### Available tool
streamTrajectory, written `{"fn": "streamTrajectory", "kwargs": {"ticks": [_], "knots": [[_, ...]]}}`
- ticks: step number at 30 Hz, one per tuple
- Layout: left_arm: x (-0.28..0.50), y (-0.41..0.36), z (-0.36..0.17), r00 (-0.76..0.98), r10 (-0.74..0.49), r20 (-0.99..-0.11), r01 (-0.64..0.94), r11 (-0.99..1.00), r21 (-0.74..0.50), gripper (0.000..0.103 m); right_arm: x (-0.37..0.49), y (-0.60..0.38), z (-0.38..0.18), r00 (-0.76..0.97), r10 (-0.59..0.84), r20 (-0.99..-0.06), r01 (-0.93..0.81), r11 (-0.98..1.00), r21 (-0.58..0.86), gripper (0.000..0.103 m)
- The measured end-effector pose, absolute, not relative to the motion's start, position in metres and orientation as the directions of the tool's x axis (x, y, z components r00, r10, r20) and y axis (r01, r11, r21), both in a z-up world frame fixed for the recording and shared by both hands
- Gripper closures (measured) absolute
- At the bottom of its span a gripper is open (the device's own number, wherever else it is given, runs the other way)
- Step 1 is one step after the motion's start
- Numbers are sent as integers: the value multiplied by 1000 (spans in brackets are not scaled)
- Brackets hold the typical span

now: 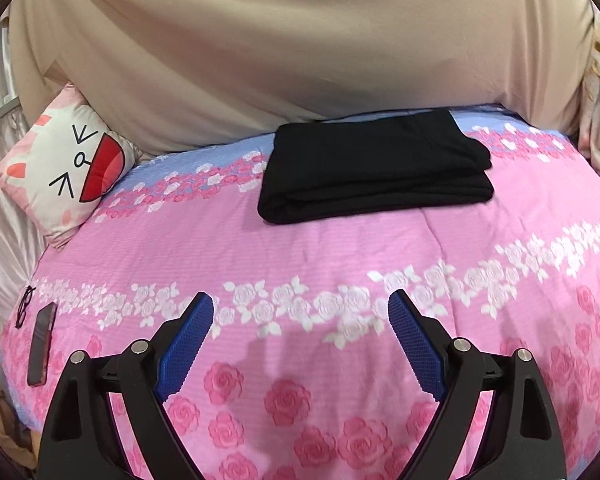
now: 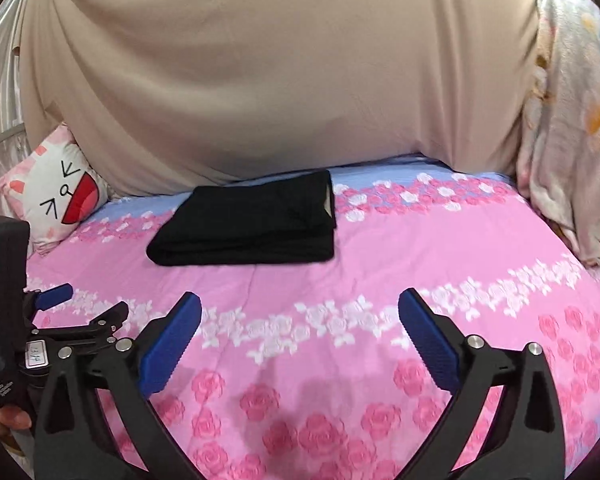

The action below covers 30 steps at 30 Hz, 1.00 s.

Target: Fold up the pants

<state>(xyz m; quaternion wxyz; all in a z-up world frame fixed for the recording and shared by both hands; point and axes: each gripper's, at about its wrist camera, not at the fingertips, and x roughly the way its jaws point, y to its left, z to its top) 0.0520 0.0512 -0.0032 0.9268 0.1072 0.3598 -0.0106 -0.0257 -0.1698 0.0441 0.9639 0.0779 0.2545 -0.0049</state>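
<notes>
the folded pants (image 1: 374,168) lay on the bed (image 1: 300,248), toward its far edge, just before the draped sheet (image 1: 300,52) that hung behind the bed. a cat-face pillow (image 1: 66,172) leaned at the far left corner, left of the pants and apart from them. a phone (image 1: 42,344) and a pair of glasses (image 1: 24,306) lay side by side near the bed's left edge, well nearer than the pillow. a blanket (image 2: 568,120) was heaped at the bed's right side. the left tool (image 1: 300,312) and the right tool (image 2: 300,312) hung over the near part of the bed, the left tool left of the right, both well apart from the pants.
</notes>
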Motion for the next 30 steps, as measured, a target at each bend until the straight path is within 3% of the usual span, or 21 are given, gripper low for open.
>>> {"fn": "streamTrajectory", "kwargs": {"ticks": [14, 30], "knots": [[30, 65, -14, 723, 43, -690, 102, 980, 169, 16, -46, -148, 13, 829, -7, -559, 101, 985, 139, 5], [28, 76, -11, 720, 25, -694, 96, 986, 136, 16, -43, -129, 14, 830, -16, -557, 85, 992, 98, 5]]}}
